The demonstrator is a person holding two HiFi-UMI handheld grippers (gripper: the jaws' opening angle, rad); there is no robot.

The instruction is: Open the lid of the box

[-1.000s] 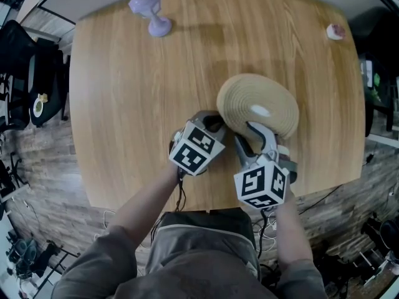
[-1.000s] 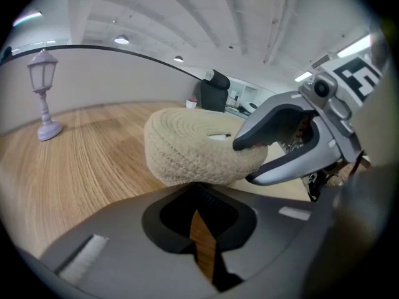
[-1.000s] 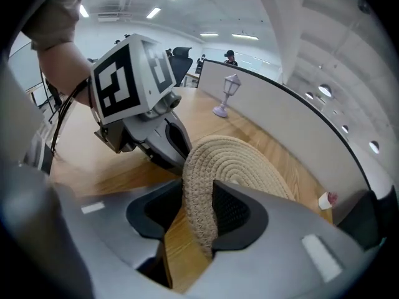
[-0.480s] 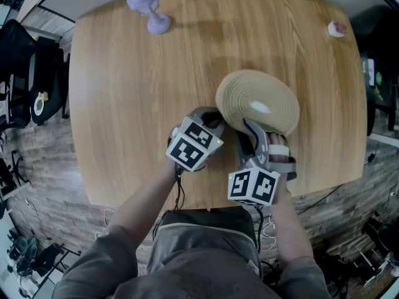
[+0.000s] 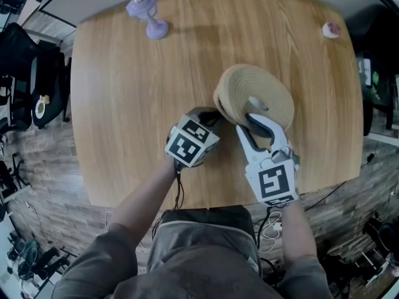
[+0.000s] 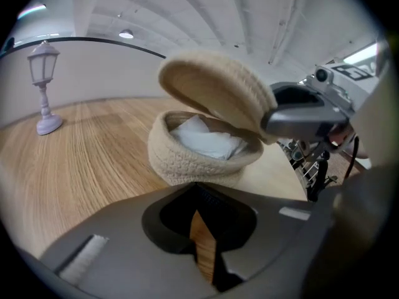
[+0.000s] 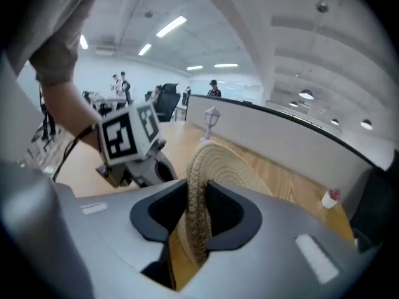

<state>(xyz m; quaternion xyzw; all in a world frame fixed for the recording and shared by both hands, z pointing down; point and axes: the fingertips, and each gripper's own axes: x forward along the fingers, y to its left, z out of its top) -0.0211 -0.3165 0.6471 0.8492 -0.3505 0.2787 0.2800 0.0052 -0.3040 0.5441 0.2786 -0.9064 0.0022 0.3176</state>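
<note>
The box (image 6: 193, 161), a round woven basket, stands on the wide wooden counter (image 5: 124, 104), near the counter's front edge and a little to the person's right of its middle. Its mouth is open enough to show something white inside (image 6: 206, 139), perhaps crumpled paper or cloth.

The lid (image 5: 255, 95), a flat coiled disc about as broad as the box, is off the rim and tilted over it. In the left gripper view its upper edge stands well clear of the box wall, while its lower edge comes down close to the rim on the side where it is held. From the head view the lid covers nearly all of the box.

The right gripper (image 7: 196, 220) pinches the lid by its edge: the woven rim runs upright between the two jaws, and they press on it from both sides. This gripper reaches in from the near right of the box.

The left gripper (image 6: 199, 229) is low on the counter just beside the near wall of the box, its marker cube toward the person. Its jaws are drawn almost together, with only a thin slit between them through which the counter's wood shows, and they hold nothing.

A lilac lamp-post figurine (image 5: 148, 14) stands upright at the far left corner, well apart from the box. A small pink and white object (image 5: 331, 30) sits at the far right corner.
</note>
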